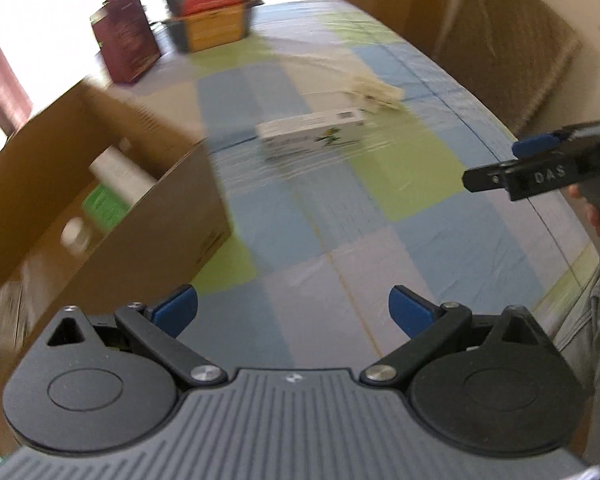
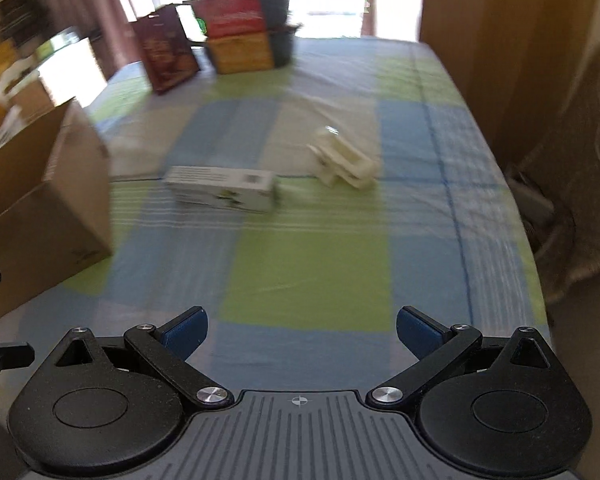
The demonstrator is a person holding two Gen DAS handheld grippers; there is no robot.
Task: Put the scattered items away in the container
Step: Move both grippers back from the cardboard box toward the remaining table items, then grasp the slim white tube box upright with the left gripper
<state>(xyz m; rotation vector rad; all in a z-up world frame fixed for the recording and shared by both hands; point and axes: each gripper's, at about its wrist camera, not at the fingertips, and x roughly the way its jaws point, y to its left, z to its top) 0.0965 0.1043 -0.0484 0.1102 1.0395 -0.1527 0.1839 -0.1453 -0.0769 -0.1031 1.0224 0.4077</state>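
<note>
- Covering the whole counter (image 2: 308,276), a smooth checked cloth in blue, green and pale lilac squares is seen; bright windows and dark curtains lie beyond its far end.
- An open brown cardboard box (image 1: 148,216) is set at the left edge, with a white bottle (image 1: 116,174) and other blurred items lying inside.
- A long white carton (image 2: 224,188) is laid flat mid-counter, apart from the box.
- A cream plastic clip (image 2: 346,160) is found just beside the carton.
- The left claw (image 1: 292,310) and right claw (image 2: 302,330) are held wide apart, empty, above the cloth.
</note>
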